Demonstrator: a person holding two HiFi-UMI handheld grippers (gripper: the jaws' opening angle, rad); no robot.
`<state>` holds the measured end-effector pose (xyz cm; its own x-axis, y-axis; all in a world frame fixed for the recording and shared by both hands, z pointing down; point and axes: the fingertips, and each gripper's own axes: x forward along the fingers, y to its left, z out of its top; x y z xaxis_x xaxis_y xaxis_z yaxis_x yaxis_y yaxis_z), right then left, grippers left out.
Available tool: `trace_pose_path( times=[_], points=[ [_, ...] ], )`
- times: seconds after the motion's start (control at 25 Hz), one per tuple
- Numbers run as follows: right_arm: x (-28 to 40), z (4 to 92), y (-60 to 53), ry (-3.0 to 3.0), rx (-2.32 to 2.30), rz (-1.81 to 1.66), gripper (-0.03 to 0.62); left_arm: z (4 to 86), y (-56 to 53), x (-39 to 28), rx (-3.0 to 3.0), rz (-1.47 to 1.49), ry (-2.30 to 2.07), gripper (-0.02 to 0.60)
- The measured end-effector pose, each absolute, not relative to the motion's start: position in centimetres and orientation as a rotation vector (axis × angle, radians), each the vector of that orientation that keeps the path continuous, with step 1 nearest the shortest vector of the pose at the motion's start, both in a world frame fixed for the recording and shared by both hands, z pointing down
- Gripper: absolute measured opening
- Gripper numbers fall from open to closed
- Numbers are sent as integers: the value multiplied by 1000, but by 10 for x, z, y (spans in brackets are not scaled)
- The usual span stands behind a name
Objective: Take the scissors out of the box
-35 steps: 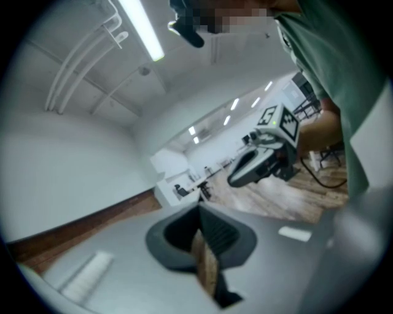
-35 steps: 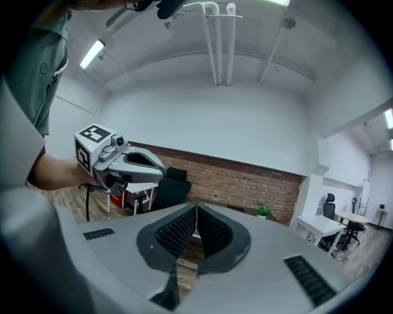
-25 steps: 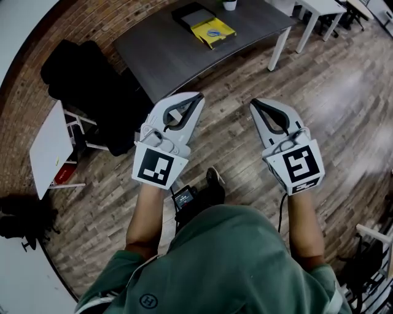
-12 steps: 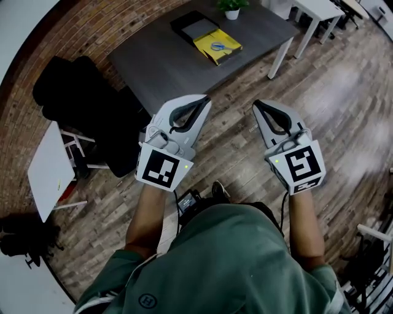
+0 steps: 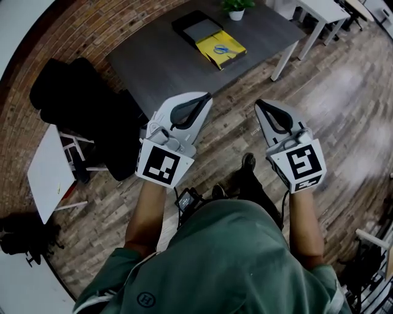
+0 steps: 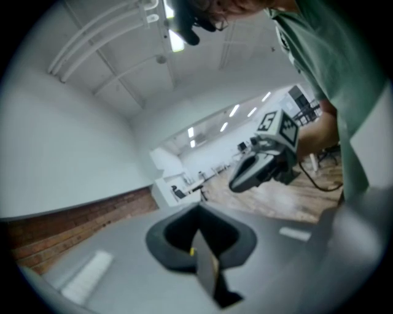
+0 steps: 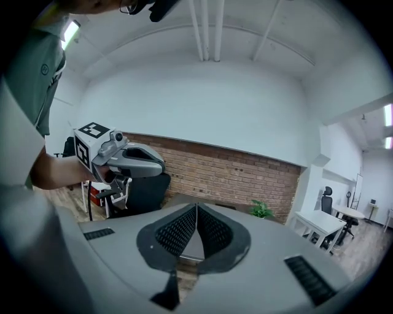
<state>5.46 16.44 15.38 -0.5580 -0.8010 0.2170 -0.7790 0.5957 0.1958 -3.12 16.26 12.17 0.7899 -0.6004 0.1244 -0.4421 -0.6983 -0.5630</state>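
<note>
Blue-handled scissors [image 5: 222, 46] lie in an open yellow box [image 5: 228, 55] on the far part of a dark grey table [image 5: 159, 61]. A dark flat box [image 5: 198, 26] sits just behind the yellow one. My left gripper [image 5: 207, 96] and right gripper [image 5: 258, 102] are held over the wooden floor, short of the table's near edge and well away from the box. Both are shut with nothing between the jaws. In the left gripper view its jaws [image 6: 198, 211] meet, and the right gripper view shows the same [image 7: 196, 208]. Neither gripper view shows the scissors.
A small potted plant [image 5: 236, 7] stands at the table's far edge. Black bags or a chair [image 5: 80, 104] and a small white side table [image 5: 49, 165] stand to the left. A white table [image 5: 319, 12] is at the upper right. My foot [image 5: 247, 162] is on the floor below.
The table and yellow box have come slightly nearer and lower in the head view as the person steps forward. Both grippers stay shut and keep their pose.
</note>
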Motion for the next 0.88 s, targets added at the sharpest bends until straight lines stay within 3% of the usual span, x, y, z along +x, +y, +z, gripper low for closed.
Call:
trace_pose_path(
  times=[0.88],
  points=[
    [134,163,-53,-2703,1055,-93,9,135,-38,67,-2407,-561,947,-2]
  ],
)
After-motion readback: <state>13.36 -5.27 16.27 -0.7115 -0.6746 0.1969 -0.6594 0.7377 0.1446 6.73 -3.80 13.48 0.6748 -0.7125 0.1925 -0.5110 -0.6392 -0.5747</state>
